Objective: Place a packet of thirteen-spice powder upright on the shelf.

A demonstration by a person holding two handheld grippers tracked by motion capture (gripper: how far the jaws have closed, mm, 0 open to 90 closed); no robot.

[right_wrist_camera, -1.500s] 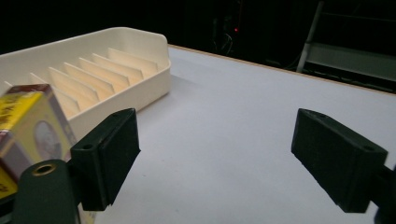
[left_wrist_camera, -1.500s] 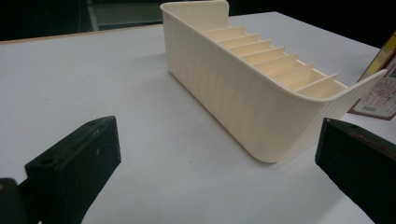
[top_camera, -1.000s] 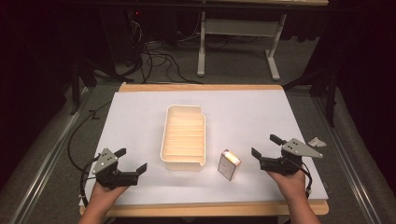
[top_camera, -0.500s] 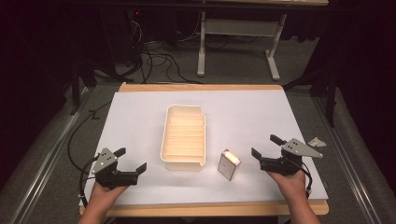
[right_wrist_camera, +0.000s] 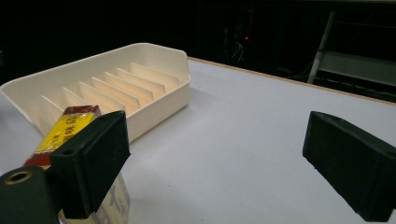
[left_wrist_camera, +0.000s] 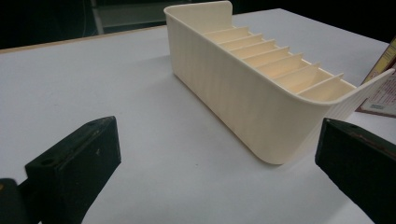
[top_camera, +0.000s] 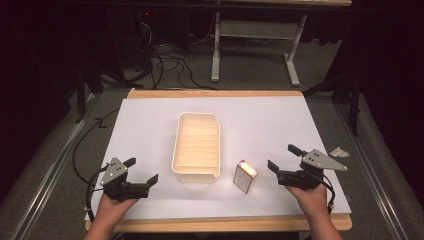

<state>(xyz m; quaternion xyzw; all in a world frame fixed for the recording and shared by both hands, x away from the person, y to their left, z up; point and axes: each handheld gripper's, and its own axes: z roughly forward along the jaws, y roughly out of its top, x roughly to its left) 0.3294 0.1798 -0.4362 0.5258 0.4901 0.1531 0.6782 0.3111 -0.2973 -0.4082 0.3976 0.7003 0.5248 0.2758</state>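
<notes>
Cream plastic tray [top_camera: 196, 147] with ribbed slots lies at the middle of the white desk [top_camera: 260, 120]; just beside its near right corner we see a small box [top_camera: 245, 176] standing upright. Left gripper [top_camera: 141, 176] and right gripper [top_camera: 281, 158] rest near the desk's front corners, jaws released and holding nothing.
</notes>
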